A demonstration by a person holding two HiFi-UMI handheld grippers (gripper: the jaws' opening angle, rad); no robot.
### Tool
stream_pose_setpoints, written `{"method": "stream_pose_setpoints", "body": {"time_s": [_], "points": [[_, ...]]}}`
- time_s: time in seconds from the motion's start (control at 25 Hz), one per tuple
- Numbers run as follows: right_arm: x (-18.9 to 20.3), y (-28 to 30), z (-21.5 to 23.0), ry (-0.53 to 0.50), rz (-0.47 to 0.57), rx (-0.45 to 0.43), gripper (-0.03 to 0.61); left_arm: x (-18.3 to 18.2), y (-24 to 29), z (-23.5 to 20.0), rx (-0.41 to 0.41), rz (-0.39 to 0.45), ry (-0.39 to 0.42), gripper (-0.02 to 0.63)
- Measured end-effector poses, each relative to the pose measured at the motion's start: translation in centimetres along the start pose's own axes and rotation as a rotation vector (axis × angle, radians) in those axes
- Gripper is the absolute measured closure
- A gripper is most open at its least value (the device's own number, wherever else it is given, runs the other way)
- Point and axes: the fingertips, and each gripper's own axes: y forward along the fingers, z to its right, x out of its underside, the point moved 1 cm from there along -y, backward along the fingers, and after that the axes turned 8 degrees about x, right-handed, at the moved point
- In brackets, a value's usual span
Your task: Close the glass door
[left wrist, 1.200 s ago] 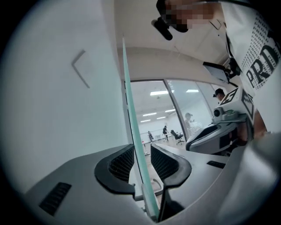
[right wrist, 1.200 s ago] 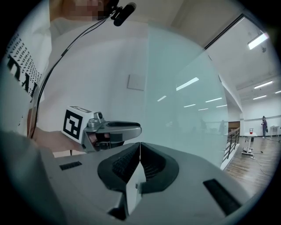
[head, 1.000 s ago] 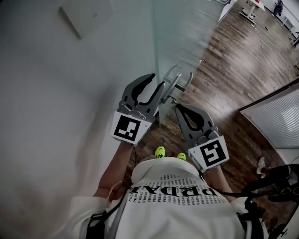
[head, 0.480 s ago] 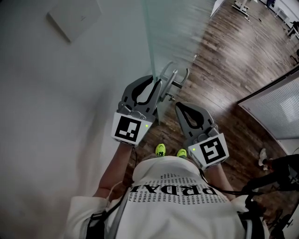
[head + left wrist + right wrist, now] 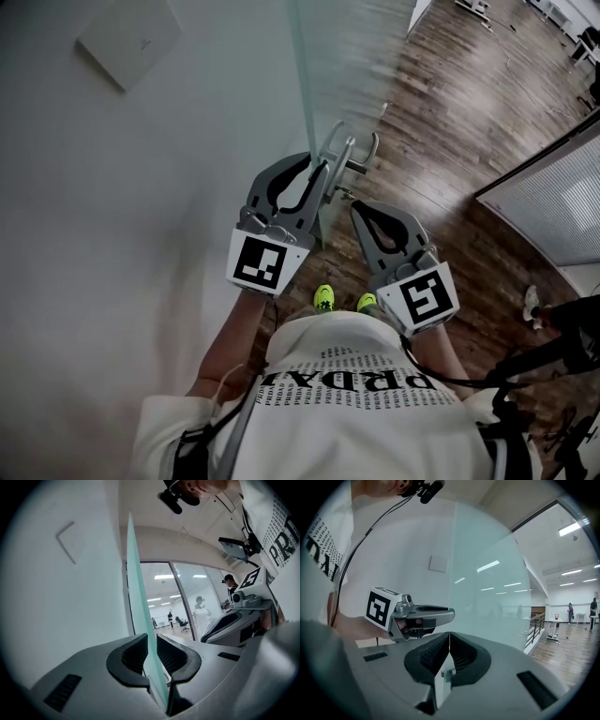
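Two grippers work at a glass door (image 5: 307, 103).

**Head view.** The frame cuts off the door's top, and the left gripper (image 5: 307, 169) hides its foot. Over the wooden floor (image 5: 450, 112) the pane almost disappears. Only its greenish edge reads clearly, standing just beside the white wall (image 5: 141, 206). A metal handle (image 5: 354, 155) projects from the pane on the side away from the wall, and the left gripper covers its lower part. That gripper's jaws straddle the door's edge, but contact with the glass cannot be judged from above. The right gripper (image 5: 360, 208) lies farther from the wall, near the handle. Whether it touches the handle cannot be made out.

**Left gripper view.** The door (image 5: 137, 592) runs edge-on up the frame as a thin green strip close to the wall (image 5: 61, 620). Its lower end is lost inside the body of the left gripper (image 5: 152, 639). The jaws are parted only by the thickness of the glass, with one ribbed pad pressed against each face of the pane. The right gripper (image 5: 208, 633) shows on the side away from the wall, partly cut off.

**Right gripper view.** The door (image 5: 487, 583) appears as a broad, pale, reflective sheet, and its far edge is hard to separate from the room beyond. The jaws of the right gripper (image 5: 449, 637) meet tip to tip with nothing between them. The left gripper (image 5: 449, 614) sits nearer the wall (image 5: 408, 541), seen side-on.
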Motion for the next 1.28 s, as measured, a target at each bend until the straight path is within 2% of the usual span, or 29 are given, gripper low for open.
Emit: {"method": "stream_pose_setpoints", "body": {"time_s": [0.12, 0.32, 0.44, 0.72, 0.92, 1.08, 1.28], "points": [[0.2, -0.1, 0.4, -0.001, -0.002, 0.023, 0.581, 0.0, 0.5, 0.8, 0.029, 0.017, -0.005, 0.561], [0.2, -0.9, 1.2, -0.014, -0.019, 0.078, 0.581, -0.1, 0.6, 2.3, 0.073, 0.037, -0.057, 0.561], [-0.1, -1.1, 1.2, -0.016, -0.020, 0.093, 0.581, -0.4, 0.0, 2.3, 0.075, 0.036, -0.060, 0.557], [1.7, -1.4, 1.4, -0.016, -0.050, 0.049, 0.581, 1.1, -0.3, 2.1, 0.012, 0.016, -0.090, 0.557], [3.4, -2.7, 2.4, -0.024, -0.092, -0.038, 0.581, 1.4, -0.5, 2.9, -0.076, -0.001, -0.096, 0.557], [3.7, -3.0, 3.2, -0.047, -0.097, -0.042, 0.581, 1.0, 0.4, 3.7, -0.066, 0.005, -0.082, 0.557], [3.7, -3.1, 3.8, -0.041, -0.095, -0.015, 0.581, 0.6, 1.3, 5.3, -0.010, 0.020, -0.090, 0.557]]}}
